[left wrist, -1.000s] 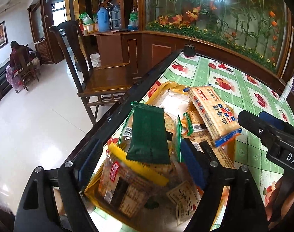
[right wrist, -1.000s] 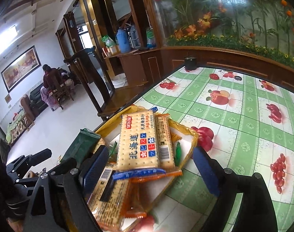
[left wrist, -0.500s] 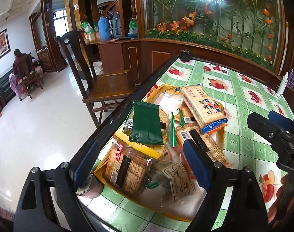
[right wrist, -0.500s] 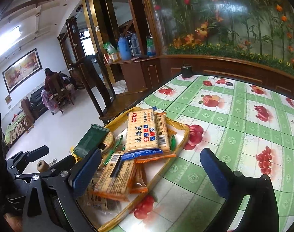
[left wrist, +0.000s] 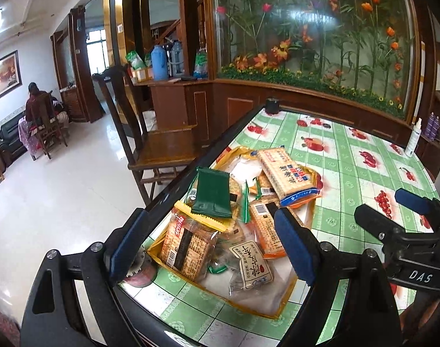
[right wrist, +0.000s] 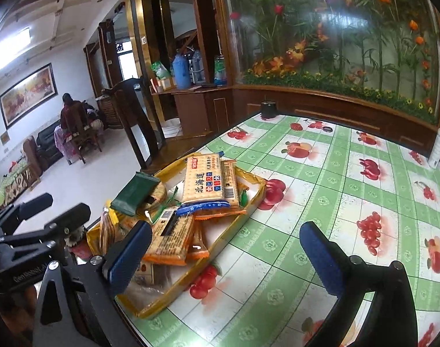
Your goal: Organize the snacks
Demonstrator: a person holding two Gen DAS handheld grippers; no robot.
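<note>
Left gripper (left wrist: pixel 208 248), jaws spread wide and holding nothing, hangs above the near end of a shallow yellow-rimmed tray (left wrist: pixel 280 306) heaped with snack packets; its blue pads (left wrist: pixel 292 245) flank the pile without touching it. Right gripper (right wrist: pixel 225 248), likewise open and empty, is held over the near right side of the same tray (right wrist: pixel 150 309), one pad above the packets, the other above bare tablecloth. The heap: a large cracker pack (left wrist: pixel 286 173) with a blue end lies on top toward the far end; a dark green packet (left wrist: pixel 212 192) rests tilted on the left; a brown cracker pack (left wrist: pixel 188 245) and a small cream packet (left wrist: pixel 251 263) lie near the front; orange-edged packs (right wrist: pixel 170 240) overlap along the right side. The tray sits at the table's near left corner, its left rim close beside the dark table edge (left wrist: pixel 173 190). A round red item (left wrist: pixel 141 271) lies at the tray's near left corner, partly hidden. To the right, the green-checked tablecloth (right wrist: pixel 350 179) stretches wide and flat to a spray bottle (right wrist: pixel 438 144) at the far right edge and a black container (right wrist: pixel 268 109) at the far corner. A wooden chair (left wrist: pixel 153 141) stands just off the left edge.
</note>
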